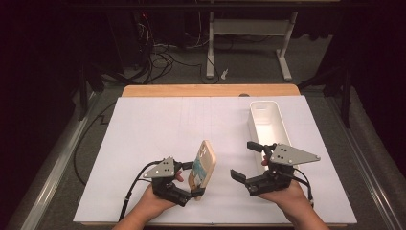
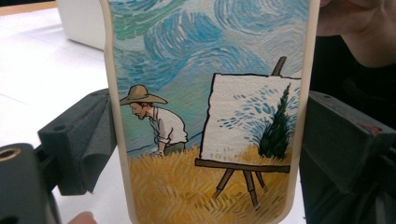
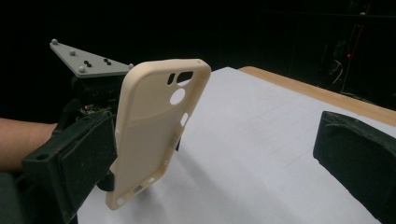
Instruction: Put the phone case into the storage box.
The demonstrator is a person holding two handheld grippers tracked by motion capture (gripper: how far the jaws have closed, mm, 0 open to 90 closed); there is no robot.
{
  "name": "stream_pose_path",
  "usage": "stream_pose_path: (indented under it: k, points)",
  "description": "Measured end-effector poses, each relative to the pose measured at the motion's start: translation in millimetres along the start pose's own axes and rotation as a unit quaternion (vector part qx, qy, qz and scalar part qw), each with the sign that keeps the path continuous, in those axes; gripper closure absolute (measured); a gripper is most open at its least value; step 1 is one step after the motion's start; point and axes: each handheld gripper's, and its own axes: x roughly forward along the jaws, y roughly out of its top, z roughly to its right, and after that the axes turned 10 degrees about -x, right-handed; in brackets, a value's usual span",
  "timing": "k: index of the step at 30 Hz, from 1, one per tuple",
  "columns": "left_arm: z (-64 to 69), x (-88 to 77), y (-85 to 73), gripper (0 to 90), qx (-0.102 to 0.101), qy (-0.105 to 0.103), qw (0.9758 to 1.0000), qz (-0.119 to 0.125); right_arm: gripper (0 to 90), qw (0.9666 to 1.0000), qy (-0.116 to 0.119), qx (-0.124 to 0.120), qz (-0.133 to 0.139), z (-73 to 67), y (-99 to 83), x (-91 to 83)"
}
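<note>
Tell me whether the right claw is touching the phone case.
Apart. In the high view the right claw stands open with bare white table between it and the phone case, which the left claw grips.

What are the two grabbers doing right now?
Left gripper: shut on the phone case, holding it upright.
Right gripper: open, holding nothing.

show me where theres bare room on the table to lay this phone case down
The widest bare patch of the table lies left of the white bin, running from the far wooden edge toward the left gripper. A narrower bare strip sits between the phone case and the right gripper. It is crowded at the near edge, around both hands and the bin.
</note>
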Motion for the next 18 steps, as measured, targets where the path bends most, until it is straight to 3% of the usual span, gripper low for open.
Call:
stream_pose_path:
  k: [10,18]
  points:
    - [-1.2,4.6,0.3,10.5,-0.002,-0.006,1.0000,-0.003,0.0,0.9999,0.010,0.000,-0.004,-1.1,-0.2,4.3]
    - [-11.8,3.5,8.7,10.5,0.001,-0.004,1.0000,-0.007,0.0,0.9999,0.013,0.008,-0.004,5.0,0.8,8.1]
